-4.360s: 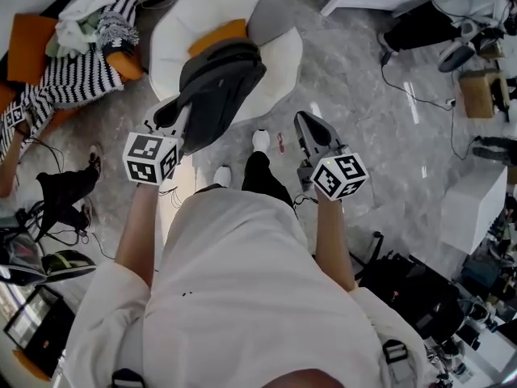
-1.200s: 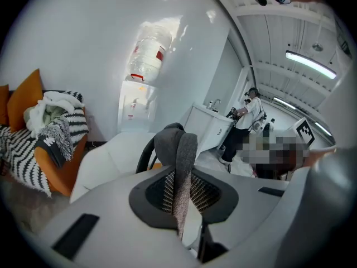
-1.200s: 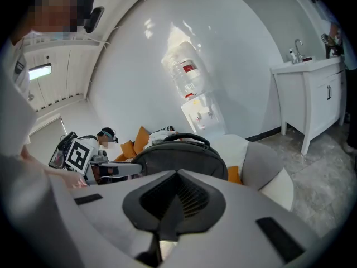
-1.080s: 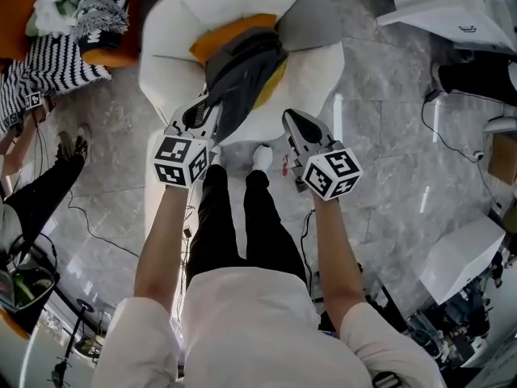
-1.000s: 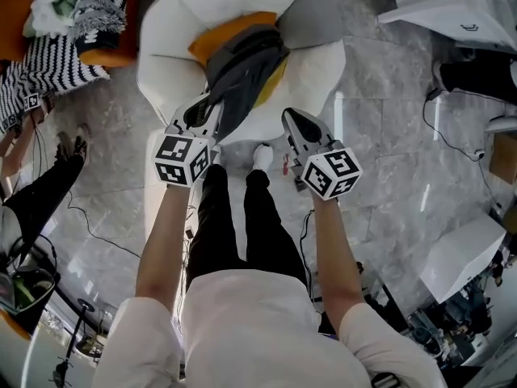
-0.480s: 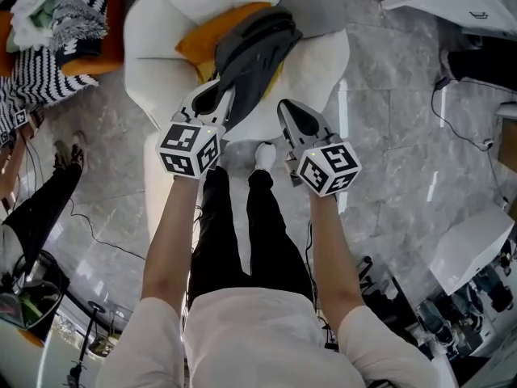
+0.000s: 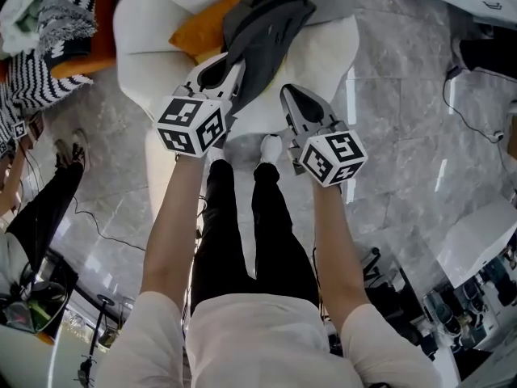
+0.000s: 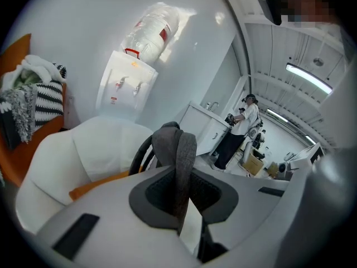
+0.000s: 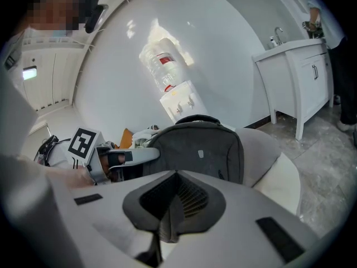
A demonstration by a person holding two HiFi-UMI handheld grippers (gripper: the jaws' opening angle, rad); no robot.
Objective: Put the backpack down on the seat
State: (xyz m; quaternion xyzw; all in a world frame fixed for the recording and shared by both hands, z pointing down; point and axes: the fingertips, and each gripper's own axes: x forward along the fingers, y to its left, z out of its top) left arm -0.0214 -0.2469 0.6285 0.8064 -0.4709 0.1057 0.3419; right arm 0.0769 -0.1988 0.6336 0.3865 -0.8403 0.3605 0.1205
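Left gripper [image 7: 232,68] clamped on the strap [image 8: 177,166] of the backpack [image 7: 271,23] at the seat [image 7: 323,51] (right gripper [image 7: 288,92] closed, empty).

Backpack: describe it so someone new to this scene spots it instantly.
Find the white armchair at the head view's top. In it, over an orange cushion, is the backpack. It alone is dark grey, with a strap in the left gripper.

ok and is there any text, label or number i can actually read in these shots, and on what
No text here can be read.
Red label on the water bottle: too blurred to read.
Small patch on the backpack: too small to read.
Left marker cube and right marker cube: black-and-white square patterns only, no words or numbers.
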